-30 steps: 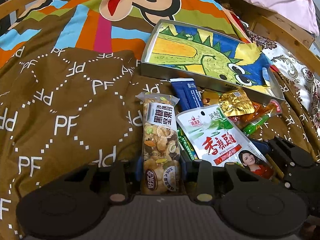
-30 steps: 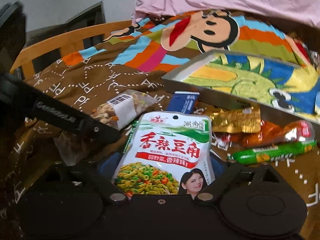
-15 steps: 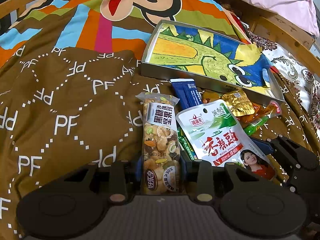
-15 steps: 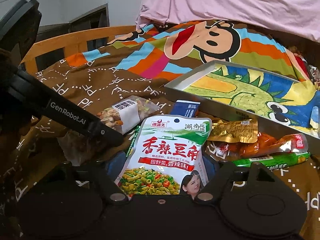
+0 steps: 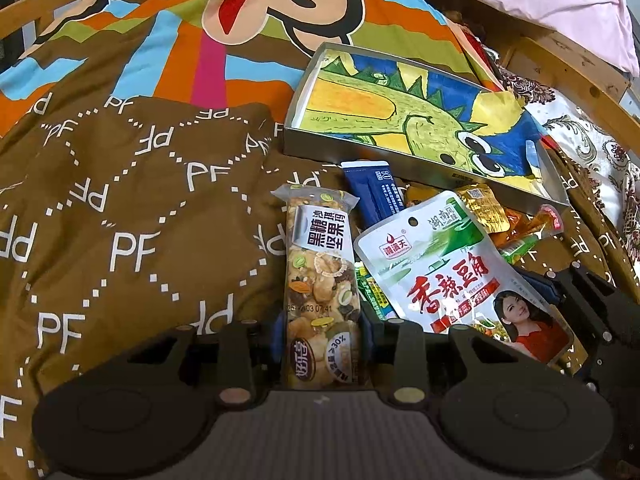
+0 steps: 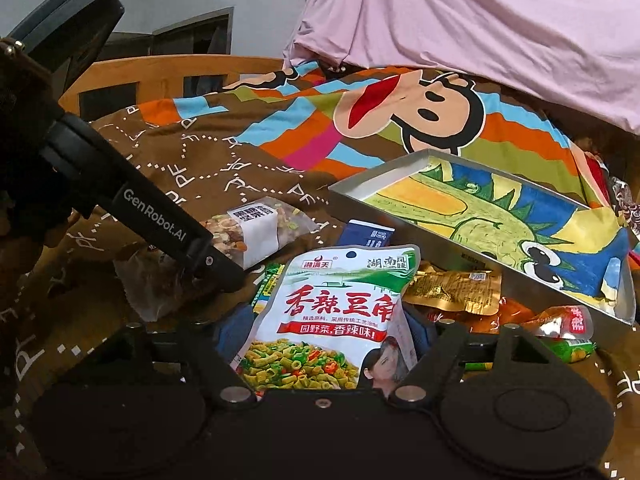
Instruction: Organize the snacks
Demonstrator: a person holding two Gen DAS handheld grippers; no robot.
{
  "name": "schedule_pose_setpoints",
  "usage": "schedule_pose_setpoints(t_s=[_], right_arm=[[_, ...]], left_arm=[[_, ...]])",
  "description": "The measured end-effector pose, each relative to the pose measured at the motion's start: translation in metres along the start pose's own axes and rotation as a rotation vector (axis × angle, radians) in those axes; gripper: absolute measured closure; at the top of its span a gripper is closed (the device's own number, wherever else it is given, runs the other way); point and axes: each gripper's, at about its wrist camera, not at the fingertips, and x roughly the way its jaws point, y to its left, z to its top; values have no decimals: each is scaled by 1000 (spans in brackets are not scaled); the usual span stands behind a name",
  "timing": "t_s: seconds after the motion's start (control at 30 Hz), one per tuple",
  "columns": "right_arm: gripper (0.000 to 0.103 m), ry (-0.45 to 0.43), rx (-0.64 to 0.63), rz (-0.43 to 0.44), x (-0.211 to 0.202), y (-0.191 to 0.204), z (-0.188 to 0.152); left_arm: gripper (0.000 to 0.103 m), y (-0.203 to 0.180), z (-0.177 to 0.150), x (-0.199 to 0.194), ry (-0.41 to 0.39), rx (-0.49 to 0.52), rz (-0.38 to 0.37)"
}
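Observation:
My left gripper point(image 5: 322, 330) is shut on a clear-wrapped nut bar point(image 5: 320, 280), held low over the brown bedspread; the bar also shows in the right wrist view point(image 6: 256, 236). My right gripper point(image 6: 324, 344) is shut on a white and green bean snack pouch point(image 6: 332, 320), lifted a little off the pile; it shows in the left wrist view point(image 5: 448, 276) too. A shallow grey tray point(image 5: 360, 156) lined with a dinosaur drawing lies just beyond the snacks, also visible in the right wrist view point(image 6: 360, 196).
Loose snacks lie before the tray: a blue sachet point(image 5: 376, 196), a gold packet point(image 6: 456, 292), orange packets point(image 6: 560, 320) and green sticks point(image 6: 268, 284). A wooden bed frame point(image 5: 568, 68) and pink sheet point(image 6: 480, 28) border the colourful monkey blanket point(image 5: 240, 12).
My right gripper has risen with the bean pouch, tilting it up off the pile. My left gripper holds the nut bar nearly still.

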Motion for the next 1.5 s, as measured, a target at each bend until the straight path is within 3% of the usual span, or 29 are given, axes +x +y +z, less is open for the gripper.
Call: schedule_pose_setpoints(t_s=[0.2,1.03,1.3,1.5], right_arm=[[26,-30,-70,-29,-4,6,1],[26,-105,-144,-89,-14,7,4],[26,-176,-167,-161,-21,-9,14],[26,-223,-188,-231,-23,-32,21]], left_arm=[[64,1,0,0,-1,-1,0],[64,-7,7,-3,-46,0,-9],[64,-25,26,-4,-97,21,-20],[64,-37,60,2,-117,45,-60]])
